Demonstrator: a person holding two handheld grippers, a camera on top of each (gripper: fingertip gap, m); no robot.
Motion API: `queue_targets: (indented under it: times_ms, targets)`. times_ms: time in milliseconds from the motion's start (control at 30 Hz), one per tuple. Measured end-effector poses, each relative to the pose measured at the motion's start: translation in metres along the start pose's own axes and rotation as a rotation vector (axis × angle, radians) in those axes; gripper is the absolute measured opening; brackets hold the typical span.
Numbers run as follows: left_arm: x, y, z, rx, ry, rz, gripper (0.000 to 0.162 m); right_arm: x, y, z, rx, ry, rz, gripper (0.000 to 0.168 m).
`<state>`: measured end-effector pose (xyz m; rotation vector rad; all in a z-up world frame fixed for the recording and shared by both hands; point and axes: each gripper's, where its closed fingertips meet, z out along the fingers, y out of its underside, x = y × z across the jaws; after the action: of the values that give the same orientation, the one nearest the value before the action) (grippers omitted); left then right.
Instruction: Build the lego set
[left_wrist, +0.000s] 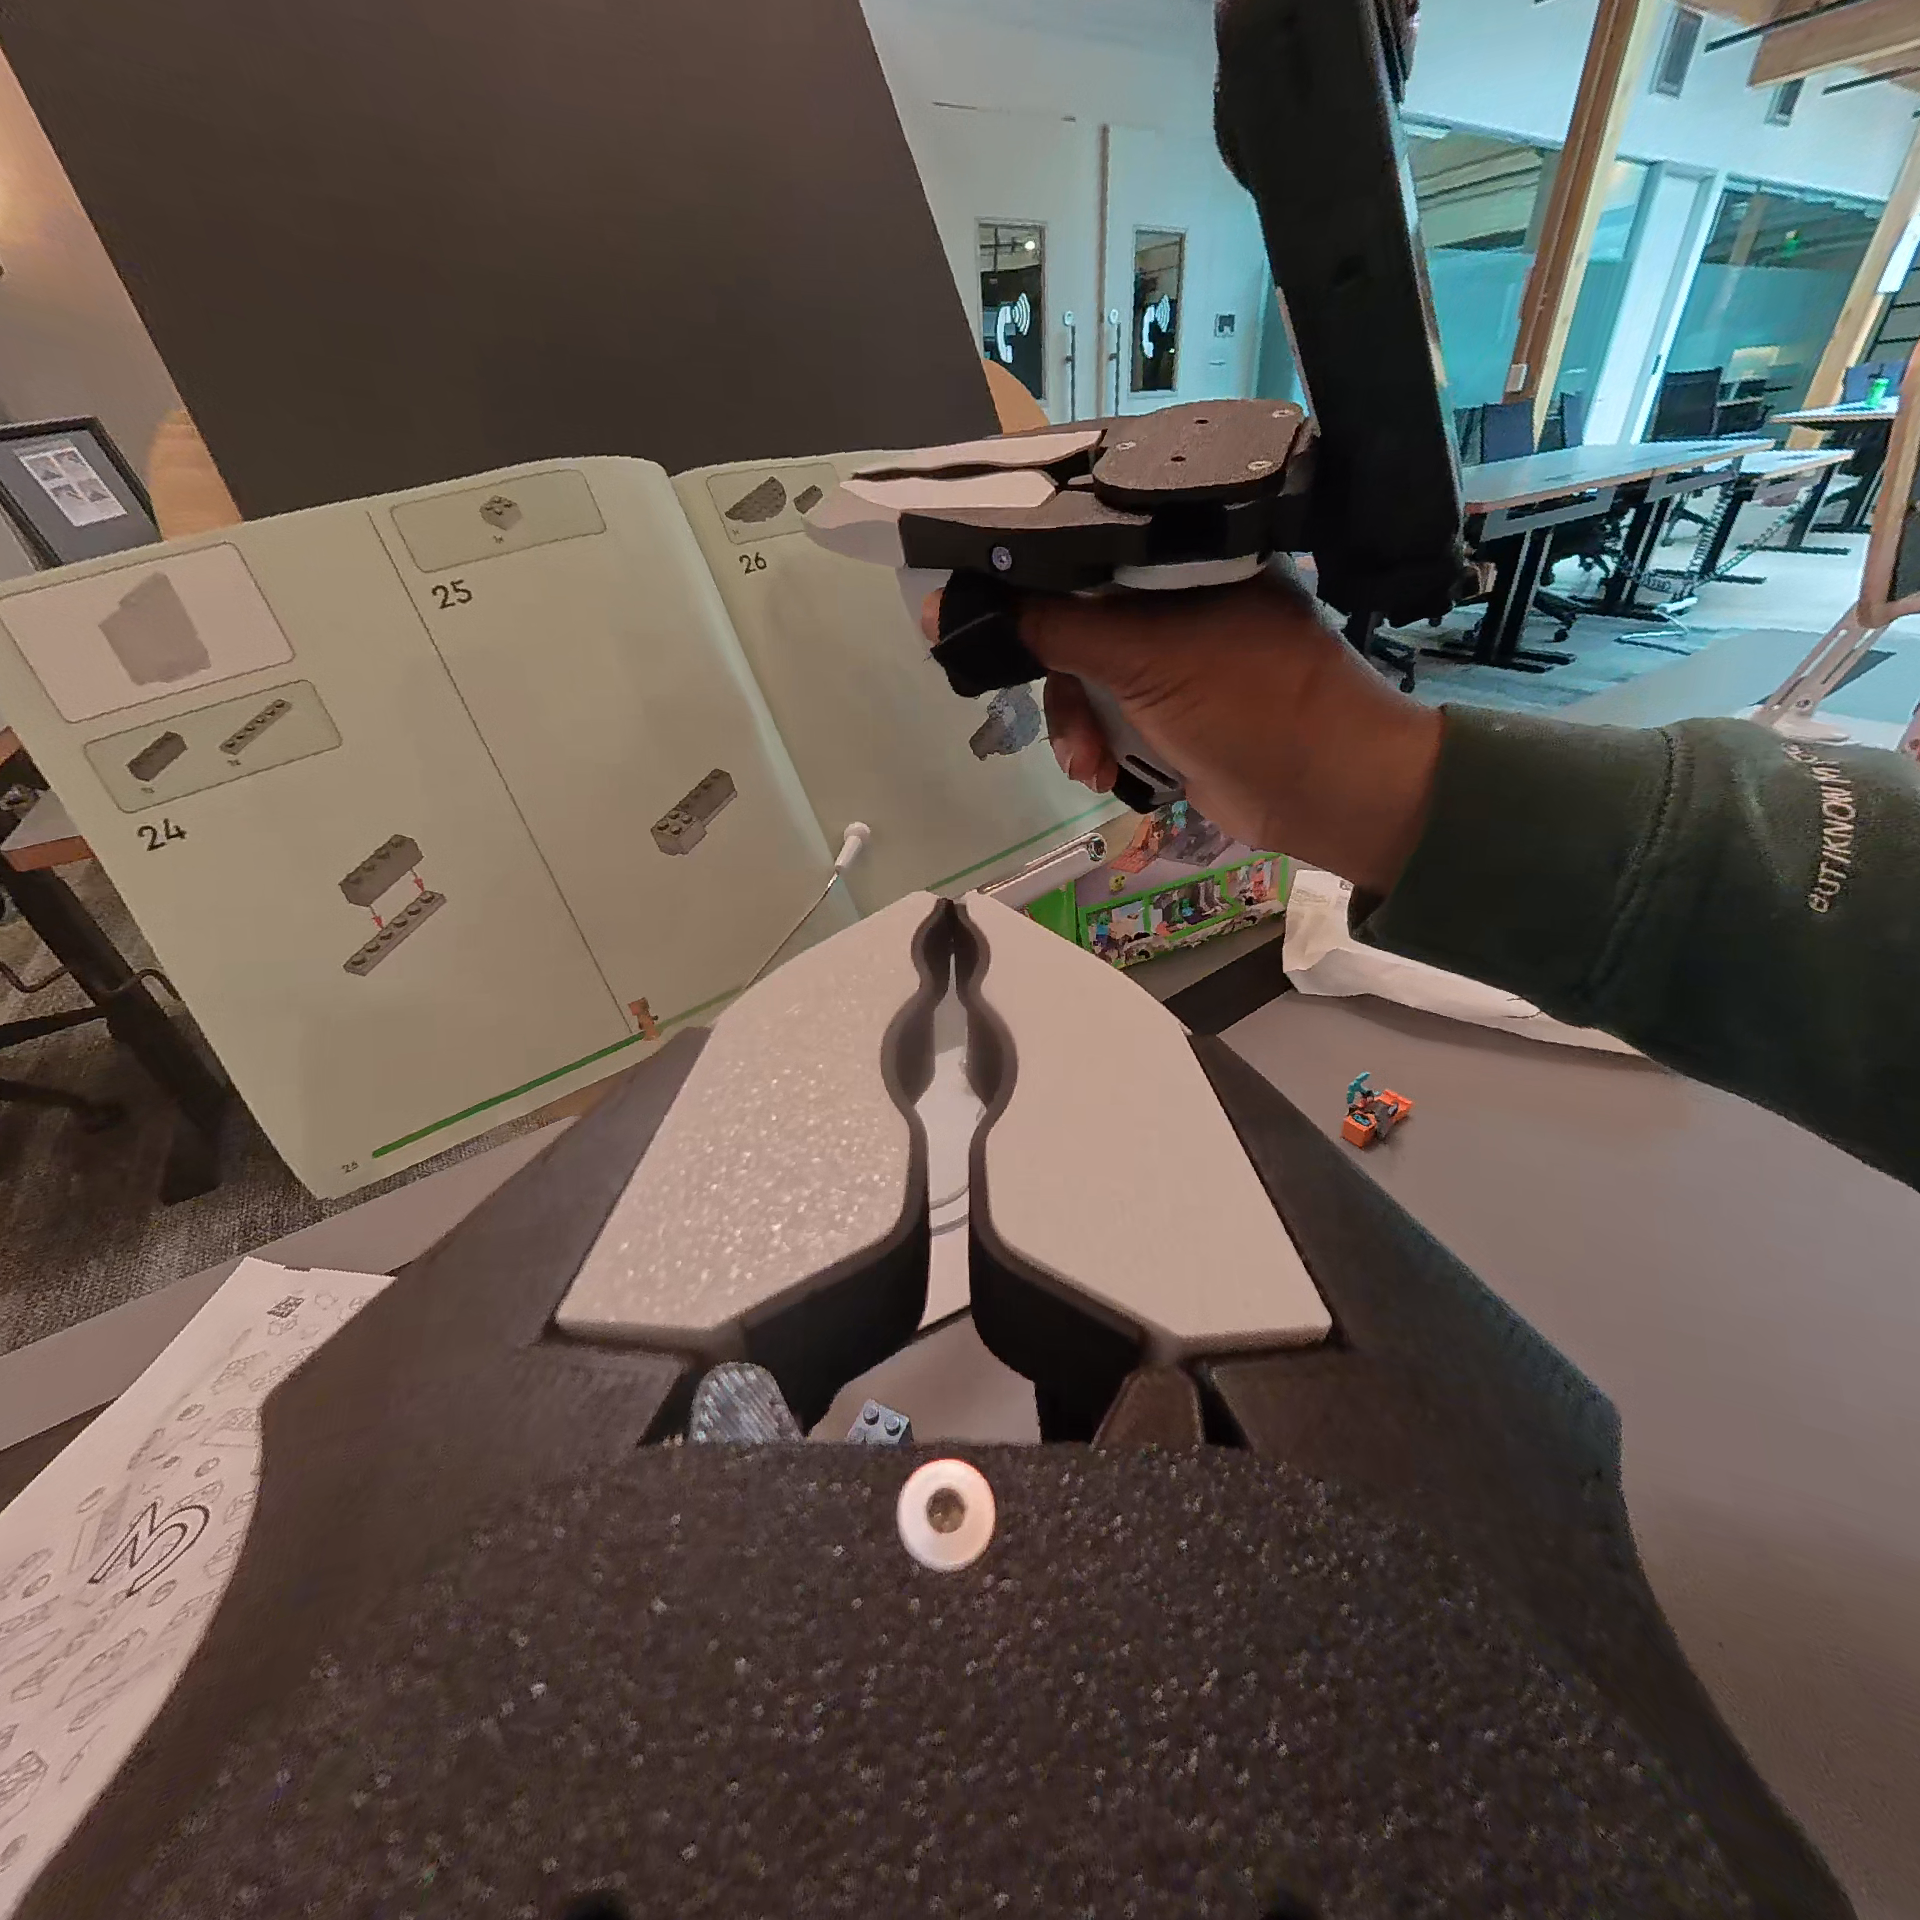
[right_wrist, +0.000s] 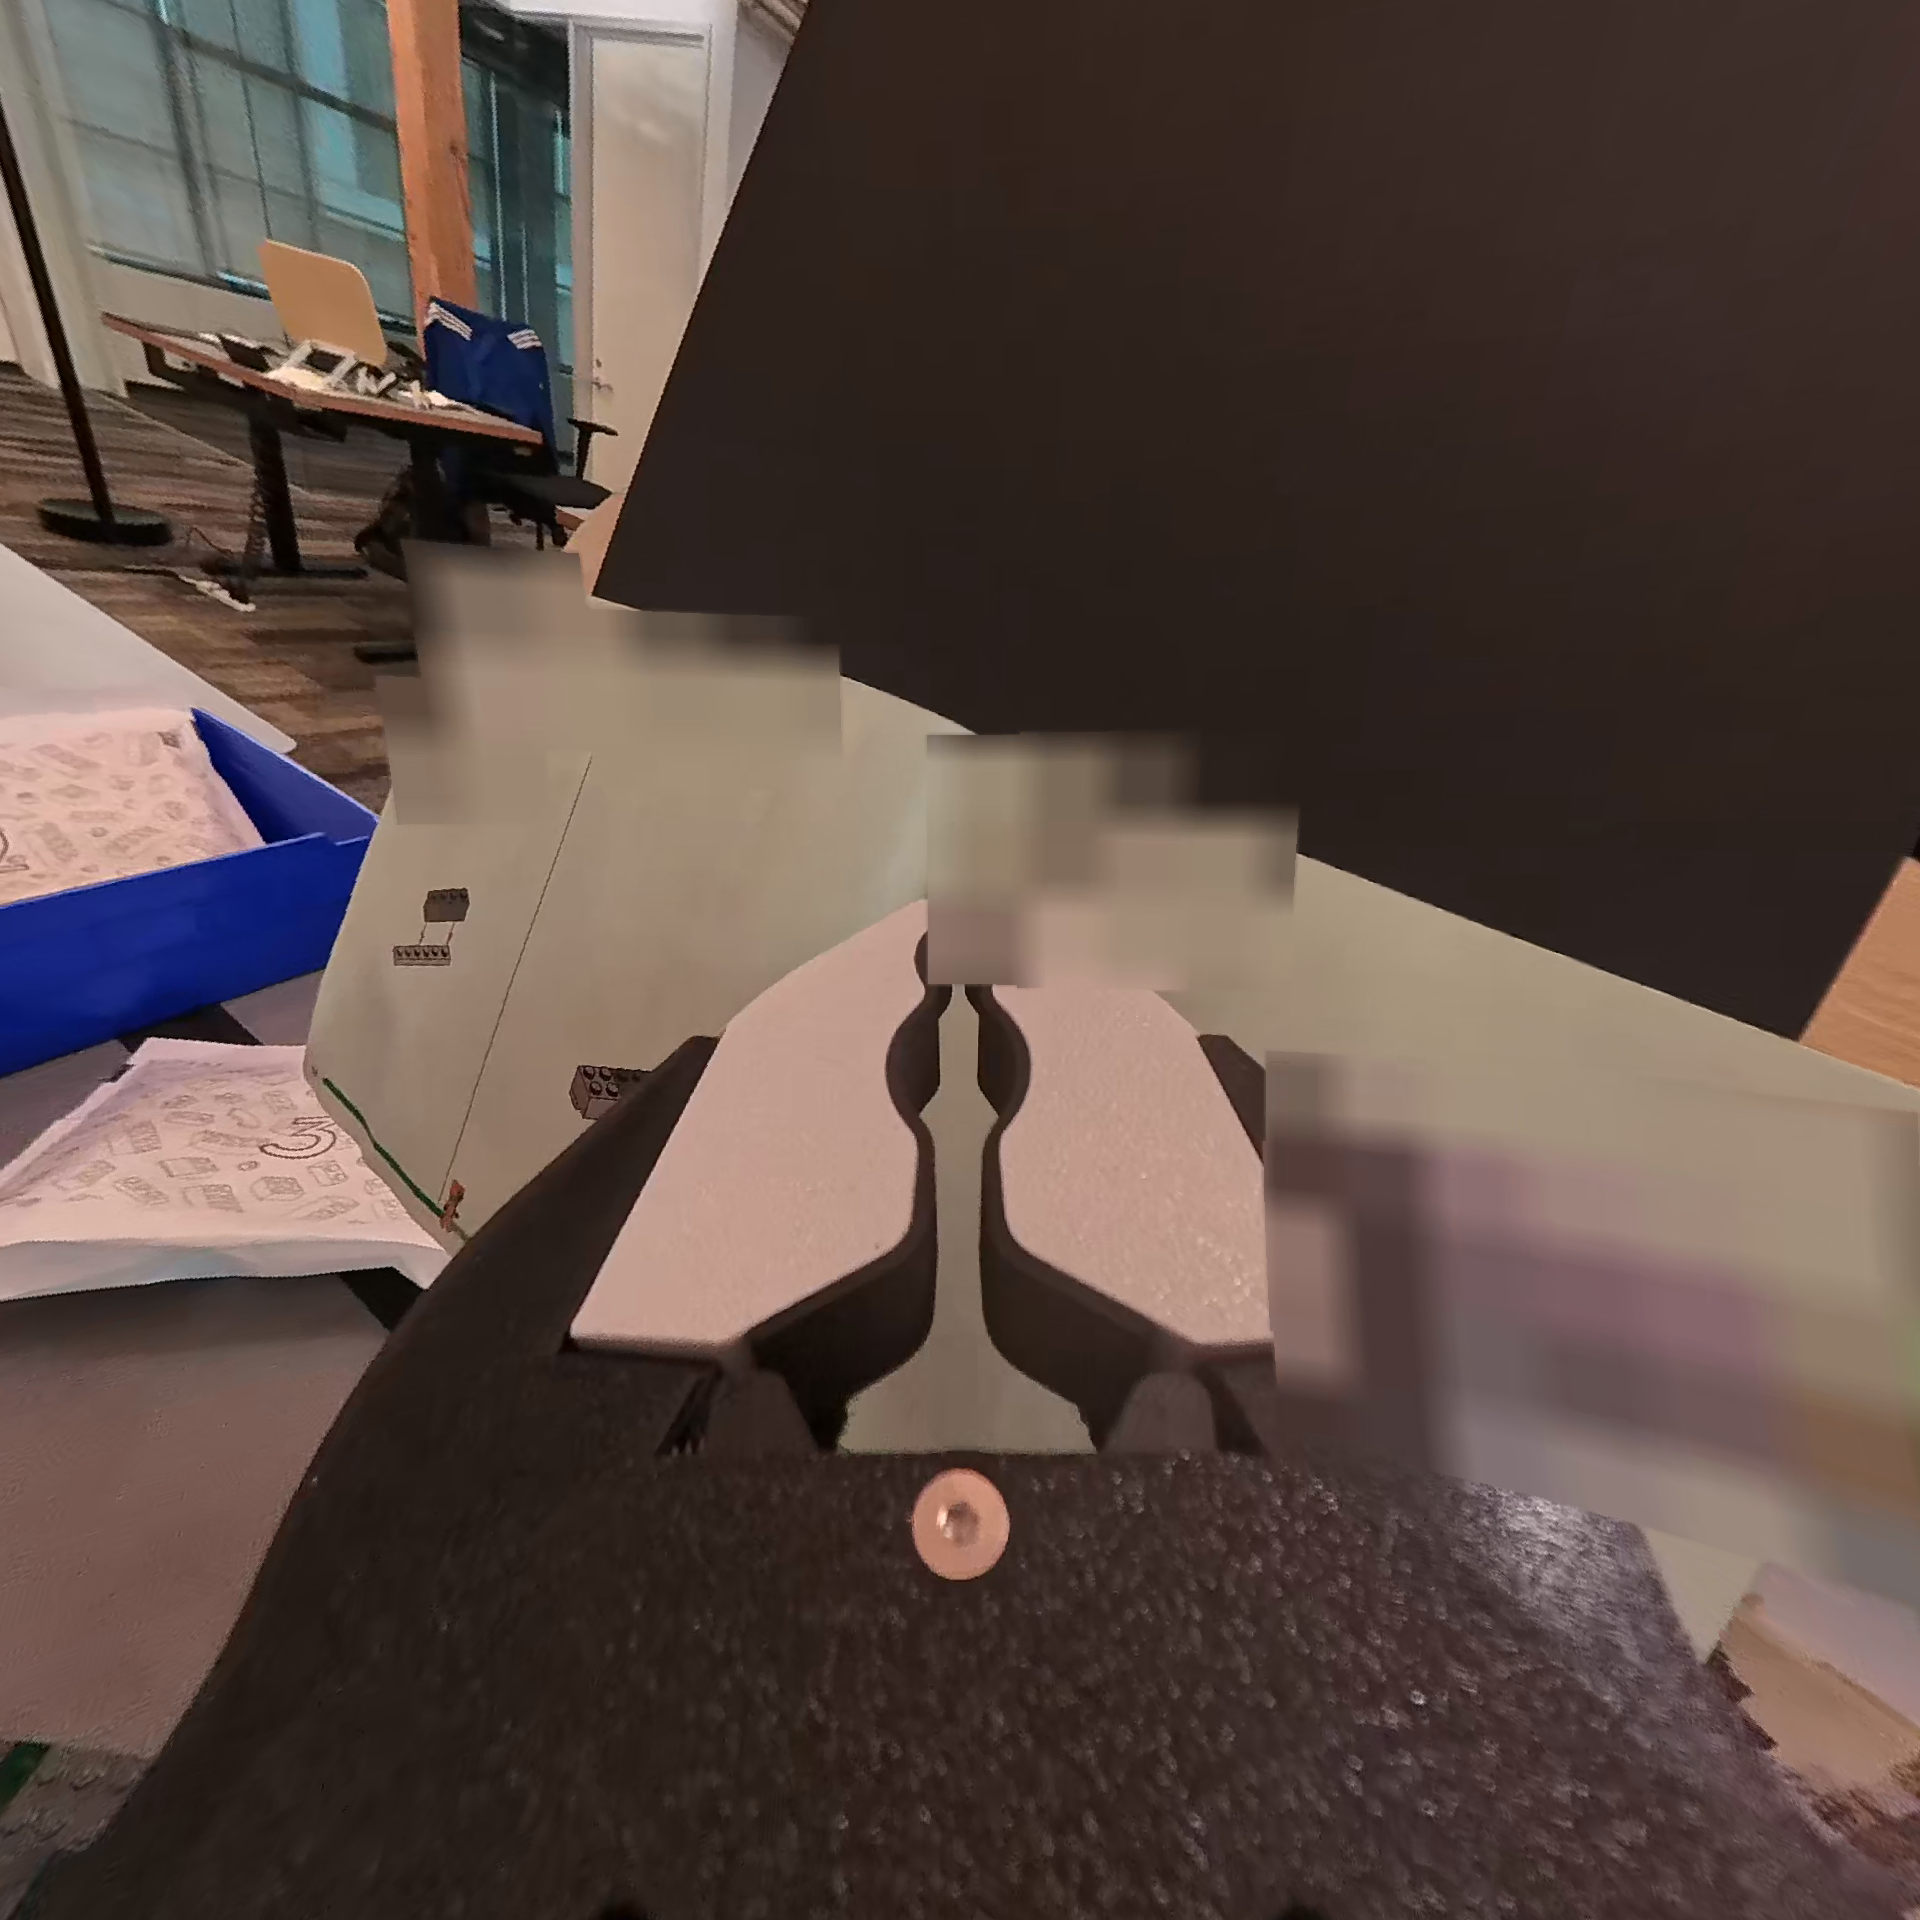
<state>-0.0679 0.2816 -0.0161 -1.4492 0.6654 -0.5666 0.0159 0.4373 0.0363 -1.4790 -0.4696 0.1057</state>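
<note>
1. The instruction booklet (left_wrist: 436, 790) stands open at left of the frame, propped against a dark board.
2. Both the left gripper (left_wrist: 951, 914) and the right gripper (right_wrist: 961, 992) have jaws pressed together, empty.
3. Only a small orange lego piece (left_wrist: 1374, 1114) lies on the bench (left_wrist: 1621, 1299), right of centre; most building seems left

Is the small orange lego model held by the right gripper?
No. The orange lego model lies alone on the grey table, apart from the right gripper raised before the instruction booklet.
</note>
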Motion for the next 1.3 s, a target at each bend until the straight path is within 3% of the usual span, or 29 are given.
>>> queue_targets:
  times_ms: [33,400,1300]
  targets:
    - [0.001,0.001,0.000,-0.006,0.003,0.003,0.000,0.000,0.000,0.000,0.002,0.004,-0.004,0.000]
    - [0.001,0.001,0.001,-0.013,-0.057,0.095,0.000,0.007,0.002,0.001,0.003,0.023,0.008,0.000]
    - [-0.003,0.013,0.000,-0.024,-0.080,0.039,0.000,0.028,0.000,-0.018,0.010,0.050,-0.002,0.000]
